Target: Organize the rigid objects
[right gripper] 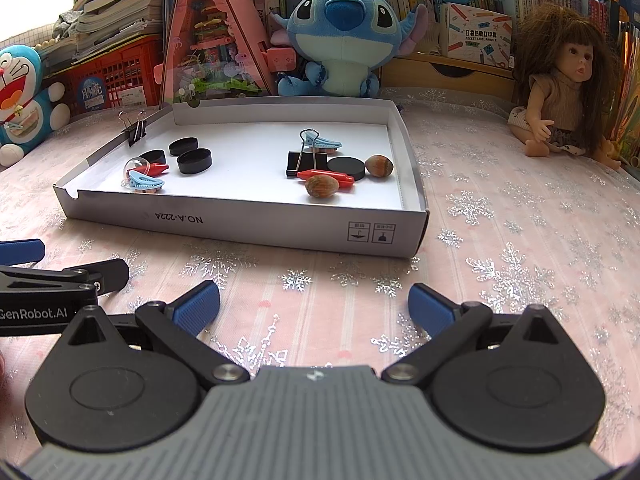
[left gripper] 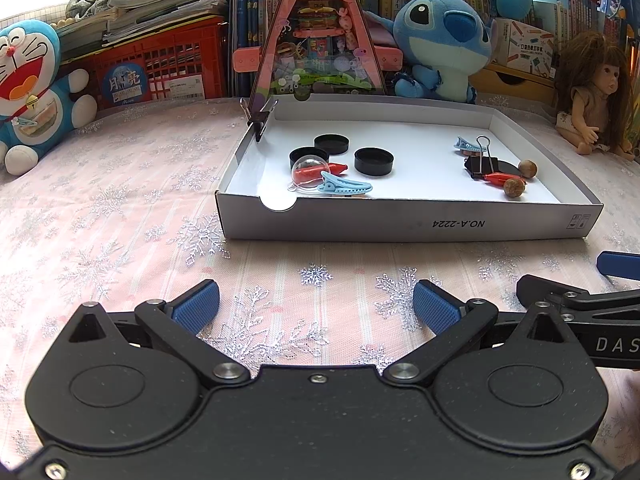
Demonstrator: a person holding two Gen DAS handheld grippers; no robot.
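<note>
Pink tablecloth bare between white tray edge and both wide-spread, empty grippers.

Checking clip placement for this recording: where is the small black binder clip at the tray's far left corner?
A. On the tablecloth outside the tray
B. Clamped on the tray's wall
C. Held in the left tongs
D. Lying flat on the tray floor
B: the binder clip sits astride the tray wall at the far left corner, handles up, seen likewise from the left wrist.
</note>
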